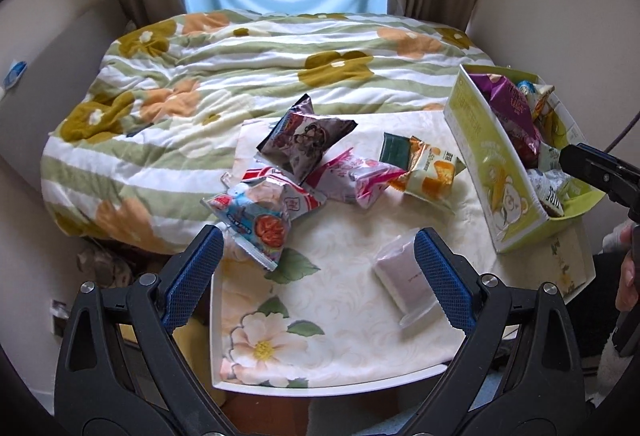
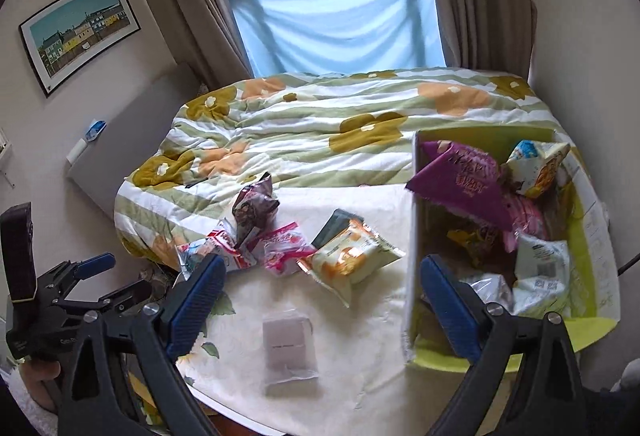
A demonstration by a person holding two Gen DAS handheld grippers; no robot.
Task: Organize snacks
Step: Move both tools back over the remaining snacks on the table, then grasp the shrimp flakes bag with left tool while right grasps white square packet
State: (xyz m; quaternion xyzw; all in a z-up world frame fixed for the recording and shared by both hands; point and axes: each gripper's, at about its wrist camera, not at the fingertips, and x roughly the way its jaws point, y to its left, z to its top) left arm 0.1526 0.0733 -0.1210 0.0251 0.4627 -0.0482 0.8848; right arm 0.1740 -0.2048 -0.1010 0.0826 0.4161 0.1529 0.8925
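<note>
Snacks lie loose on the flowered tablecloth [image 1: 340, 316], and seen from the left wrist, the left gripper [image 1: 318, 276] hangs over them with its jaws spread wide and nothing between its blue ribbed pads. Just ahead of its left finger sits a crinkly blue-and-red packet [image 1: 254, 222]; beyond that a dark foil bag [image 1: 306, 142], a pink packet [image 1: 360, 178] and an orange-and-cream packet [image 1: 428, 170] lie in a loose row, some overlapping. Beside its right finger rests a small clear pouch [image 1: 400, 278], flat and pale. Far to its right stands the green cardboard box [image 1: 504, 172], already stuffed with bags. These all look light, puffy and slippery; I would judge a pinch across a sealed edge or the flat middle holds best, and gently, since the contents may crush.

From the right wrist, the right gripper [image 2: 322, 300] is likewise open and empty. Its right finger hangs over the box's near wall, its left over the cloth. The clear pouch lies between and just below its fingers, the orange-and-cream packet just ahead. Inside the box a purple bag [image 2: 460, 184] leans on stiff white packets [image 2: 540, 272]. The left gripper shows at far left.
</note>
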